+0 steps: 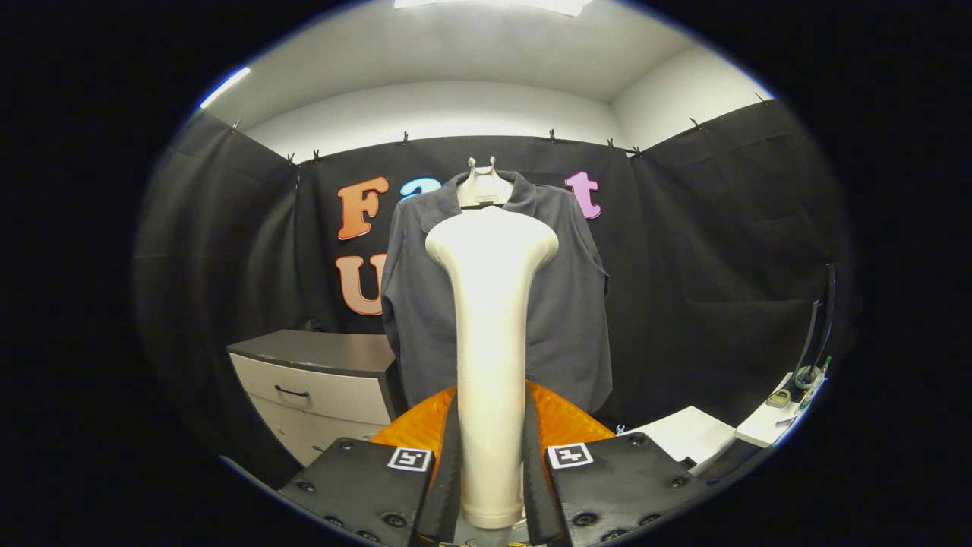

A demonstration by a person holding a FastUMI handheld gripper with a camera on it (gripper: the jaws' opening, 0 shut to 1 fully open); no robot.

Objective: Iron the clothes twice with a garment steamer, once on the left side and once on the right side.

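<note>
The garment steamer (pixel 491 342) is being clamped upright by the tongs (pixel 491 486), before a grey shirt (pixel 562 304) hanging on the black cloth wall, beside a drawer cabinet (pixel 319 387).

This is a staged recording booth, not a home: black cloth (pixel 706 251) clipped up as walls below a plain white ceiling (pixel 471 53), with a grey-topped drawer cabinet (pixel 319 372) against it.
</note>
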